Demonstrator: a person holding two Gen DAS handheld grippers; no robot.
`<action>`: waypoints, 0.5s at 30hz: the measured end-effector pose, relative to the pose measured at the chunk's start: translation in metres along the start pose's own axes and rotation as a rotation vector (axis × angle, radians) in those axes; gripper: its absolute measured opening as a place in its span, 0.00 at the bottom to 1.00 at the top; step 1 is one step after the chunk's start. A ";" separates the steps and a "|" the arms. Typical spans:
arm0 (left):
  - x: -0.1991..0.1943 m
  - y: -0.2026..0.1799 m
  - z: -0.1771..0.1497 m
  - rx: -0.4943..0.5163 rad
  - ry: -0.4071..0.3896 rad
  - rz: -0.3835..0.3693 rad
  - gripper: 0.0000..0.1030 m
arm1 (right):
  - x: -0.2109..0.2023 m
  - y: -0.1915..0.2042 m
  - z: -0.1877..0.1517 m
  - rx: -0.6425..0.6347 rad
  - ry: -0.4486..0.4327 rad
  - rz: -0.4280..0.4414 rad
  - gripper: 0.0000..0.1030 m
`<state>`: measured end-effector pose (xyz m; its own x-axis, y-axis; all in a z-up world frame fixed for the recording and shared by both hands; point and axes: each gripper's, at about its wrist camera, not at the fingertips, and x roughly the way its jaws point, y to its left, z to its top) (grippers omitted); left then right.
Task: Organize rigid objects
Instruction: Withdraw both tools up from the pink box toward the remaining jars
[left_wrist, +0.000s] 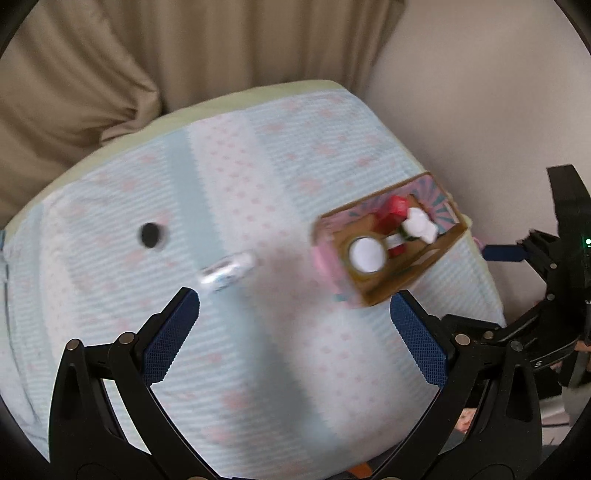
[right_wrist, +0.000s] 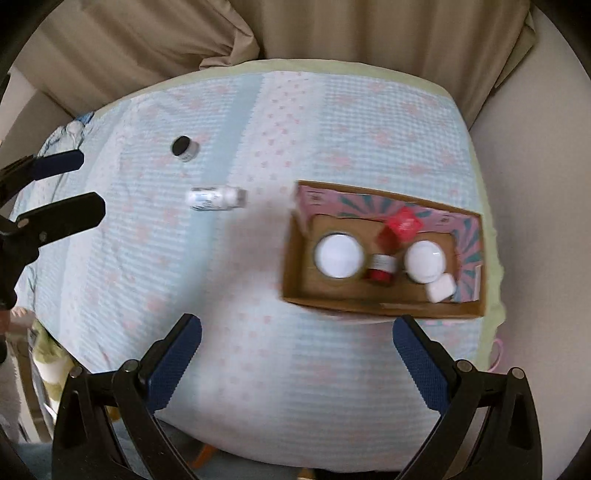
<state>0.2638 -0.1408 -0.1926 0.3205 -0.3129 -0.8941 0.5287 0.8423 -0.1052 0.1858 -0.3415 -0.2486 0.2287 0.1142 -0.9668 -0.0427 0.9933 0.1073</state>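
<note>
A cardboard box (right_wrist: 295, 258) with pink patterned flaps sits at the right of the cloth-covered table; it also shows in the left wrist view (left_wrist: 373, 291). It holds a white-lidded jar (right_wrist: 339, 255), a red box (right_wrist: 402, 223), a small red jar (right_wrist: 380, 267), a white round jar (right_wrist: 424, 261) and a small white block (right_wrist: 439, 288). A small white bottle (right_wrist: 216, 198) lies on its side on the cloth, also in the left wrist view (left_wrist: 227, 271). A black-capped jar (right_wrist: 183, 147) stands farther left, also in the left wrist view (left_wrist: 149, 234). My left gripper (left_wrist: 295, 339) is open and empty. My right gripper (right_wrist: 297, 365) is open and empty.
The table wears a light blue and pink patterned cloth (right_wrist: 258, 369) with a pale green edge. Beige curtains (right_wrist: 332, 29) hang behind it. The other gripper shows at the left edge of the right wrist view (right_wrist: 55, 192).
</note>
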 end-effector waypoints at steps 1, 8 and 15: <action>-0.005 0.016 -0.004 -0.005 -0.009 0.007 1.00 | 0.000 0.014 0.002 0.020 -0.004 0.003 1.00; -0.014 0.122 -0.023 -0.029 -0.043 0.051 1.00 | 0.010 0.091 0.023 0.146 -0.036 0.006 1.00; 0.018 0.201 -0.023 -0.056 -0.007 0.055 1.00 | 0.047 0.137 0.050 0.320 -0.026 0.072 1.00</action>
<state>0.3575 0.0331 -0.2400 0.3538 -0.2683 -0.8960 0.4654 0.8814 -0.0801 0.2394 -0.1990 -0.2675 0.2607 0.1809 -0.9483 0.2468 0.9372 0.2466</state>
